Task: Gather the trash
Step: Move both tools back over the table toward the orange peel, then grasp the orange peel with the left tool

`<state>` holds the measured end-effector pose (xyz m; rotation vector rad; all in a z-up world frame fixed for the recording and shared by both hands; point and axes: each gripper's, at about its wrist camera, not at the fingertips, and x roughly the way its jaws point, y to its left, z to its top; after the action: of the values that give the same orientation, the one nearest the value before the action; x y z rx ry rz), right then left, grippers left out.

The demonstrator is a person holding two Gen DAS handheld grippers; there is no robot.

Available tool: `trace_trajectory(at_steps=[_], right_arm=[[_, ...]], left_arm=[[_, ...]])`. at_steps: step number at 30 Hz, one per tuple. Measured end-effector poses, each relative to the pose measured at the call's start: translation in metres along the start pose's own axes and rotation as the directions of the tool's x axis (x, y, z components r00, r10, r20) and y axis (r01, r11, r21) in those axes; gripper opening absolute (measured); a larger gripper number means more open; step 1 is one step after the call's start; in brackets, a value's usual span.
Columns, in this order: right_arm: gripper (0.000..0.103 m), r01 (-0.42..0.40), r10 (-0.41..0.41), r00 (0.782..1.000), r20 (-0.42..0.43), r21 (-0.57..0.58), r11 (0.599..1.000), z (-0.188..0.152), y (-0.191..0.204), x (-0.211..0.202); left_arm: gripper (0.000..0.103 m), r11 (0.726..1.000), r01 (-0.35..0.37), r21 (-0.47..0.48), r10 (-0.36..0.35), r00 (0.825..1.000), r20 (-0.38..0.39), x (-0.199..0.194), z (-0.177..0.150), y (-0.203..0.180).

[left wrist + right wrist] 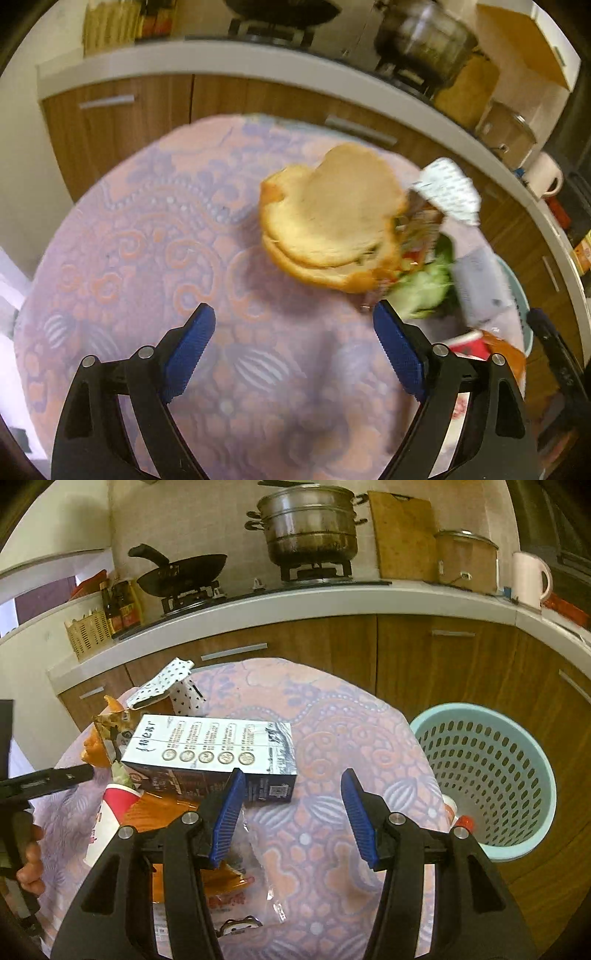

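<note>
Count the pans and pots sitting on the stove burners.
2: a black wok on the left burner, a stacked steel steamer pot on the right burner. None looks hidden.

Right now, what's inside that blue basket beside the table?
The basket looks empty: bare perforated walls and a pale floor show. The table's edge covers its near-left part, so that corner stays hidden.

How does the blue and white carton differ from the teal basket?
The carton is a closed rectangular box lying on its side on the patterned tablecloth; the teal basket is round, perforated, open-topped and stands upright beside the table, lower down. The carton bears print; the basket is plain. Neither is in a gripper.
</note>
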<state>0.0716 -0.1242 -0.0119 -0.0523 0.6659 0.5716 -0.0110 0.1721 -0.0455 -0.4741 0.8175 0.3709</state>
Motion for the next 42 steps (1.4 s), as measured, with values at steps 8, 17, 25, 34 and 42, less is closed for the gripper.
trace_trajectory(at_steps=[8,17,25,34,42], right_arm=[[0.051,0.008,-0.008,1.000,-0.011,-0.020,1.000,0.001,0.004,0.005],[0.051,0.015,-0.016,1.000,-0.026,-0.030,0.999,0.000,0.005,0.010],[0.051,0.023,-0.025,0.999,-0.035,-0.043,0.999,0.000,0.008,0.013],[0.051,0.016,-0.017,0.999,-0.043,-0.028,0.999,0.000,0.006,0.013],[0.051,0.028,-0.029,0.999,-0.022,-0.053,0.998,-0.001,0.010,0.009]], left_arm=[[0.084,0.999,0.035,0.039,-0.035,0.999,-0.006,0.020,0.025,-0.007],[0.083,0.998,0.044,0.038,-0.045,0.999,0.017,0.037,0.048,-0.016],[0.078,0.995,-0.001,0.104,0.001,1.000,0.002,0.035,0.030,-0.029],[0.068,0.991,-0.057,0.124,0.055,0.998,0.018,0.034,0.026,-0.030],[0.037,0.997,-0.006,0.082,0.000,0.998,0.068,0.012,0.019,-0.016]])
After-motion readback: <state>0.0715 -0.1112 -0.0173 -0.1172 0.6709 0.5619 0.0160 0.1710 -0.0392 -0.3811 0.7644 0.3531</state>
